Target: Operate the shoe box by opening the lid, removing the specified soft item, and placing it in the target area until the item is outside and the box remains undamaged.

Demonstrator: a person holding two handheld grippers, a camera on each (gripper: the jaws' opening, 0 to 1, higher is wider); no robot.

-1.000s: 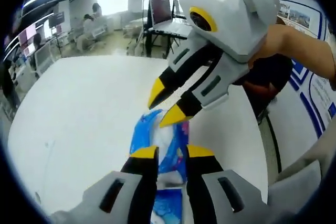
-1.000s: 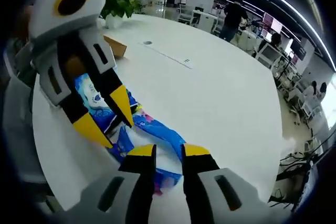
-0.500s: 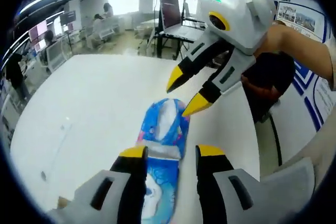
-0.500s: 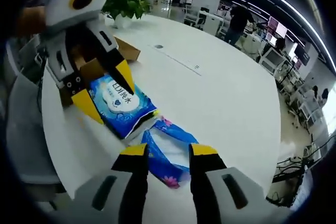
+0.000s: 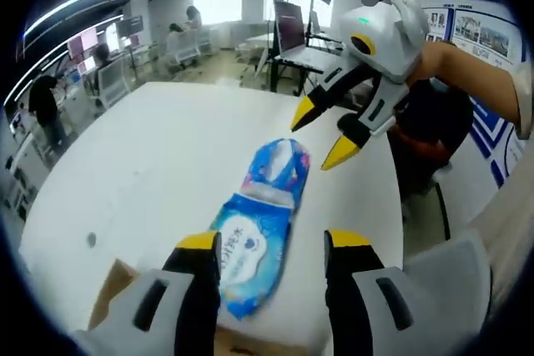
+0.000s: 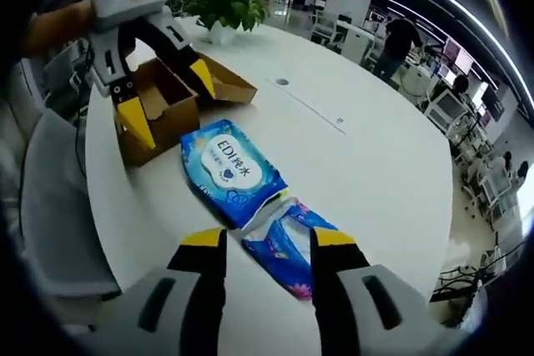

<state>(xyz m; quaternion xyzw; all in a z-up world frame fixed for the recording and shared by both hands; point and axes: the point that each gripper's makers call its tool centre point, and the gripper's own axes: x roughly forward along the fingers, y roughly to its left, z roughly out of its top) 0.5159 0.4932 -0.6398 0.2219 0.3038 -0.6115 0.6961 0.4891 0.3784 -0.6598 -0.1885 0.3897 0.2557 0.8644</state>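
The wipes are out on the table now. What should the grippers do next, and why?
Probably lift both grippers clear. The wipes lie on the table beside the open box, and both the left gripper and right gripper are open, holding nothing.

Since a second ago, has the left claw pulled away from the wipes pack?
Yes. The left claw has backed off the wipes pack toward the cardboard box.

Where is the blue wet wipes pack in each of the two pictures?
Left gripper view: the wipes pack lies on the white table, low in the picture, just above this gripper's jaws.
Right gripper view: the wipes pack lies mid-picture, right of the open cardboard box.
Shared landmark: the floral blue pouch touching one end of the pack.
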